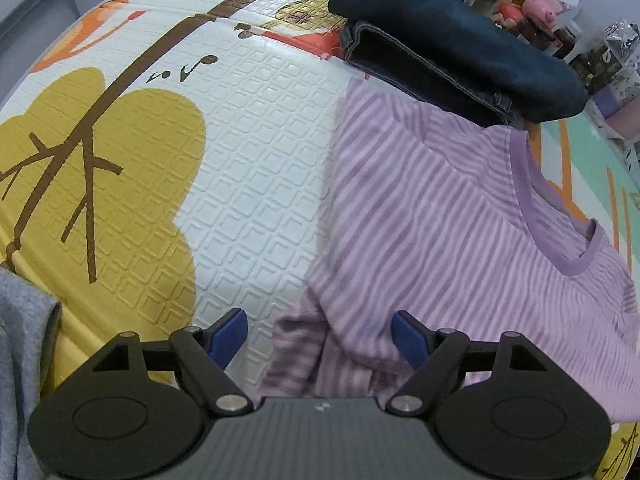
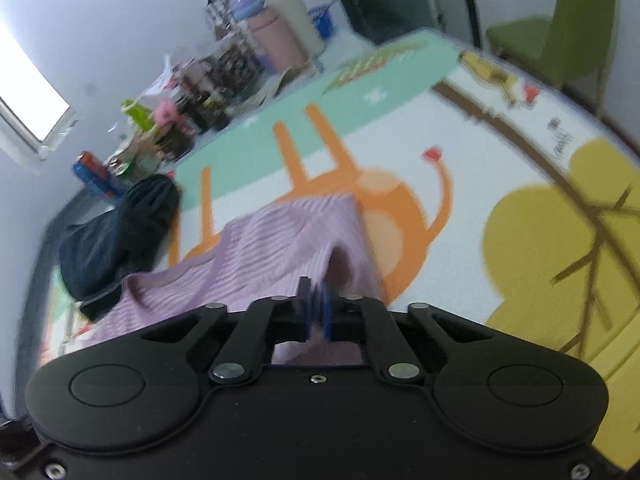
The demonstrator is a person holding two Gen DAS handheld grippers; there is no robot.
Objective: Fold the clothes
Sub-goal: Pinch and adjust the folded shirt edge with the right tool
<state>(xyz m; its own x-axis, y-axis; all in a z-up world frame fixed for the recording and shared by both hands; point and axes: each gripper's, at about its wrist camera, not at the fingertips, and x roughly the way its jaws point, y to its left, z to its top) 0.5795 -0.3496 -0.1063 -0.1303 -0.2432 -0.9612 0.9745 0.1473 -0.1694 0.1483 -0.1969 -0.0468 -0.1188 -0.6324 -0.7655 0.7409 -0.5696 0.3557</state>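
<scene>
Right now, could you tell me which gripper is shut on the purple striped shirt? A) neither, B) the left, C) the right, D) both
C: the right gripper is shut on the purple striped shirt, while the left gripper is open.

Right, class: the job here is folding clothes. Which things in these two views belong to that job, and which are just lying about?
Part of the job:
- striped purple shirt
- folded dark jeans
- grey garment
- left gripper, open
- right gripper, shut on the shirt

Just lying about:
- bottles and packets along the wall
- green chair
- patterned play mat underneath
</scene>
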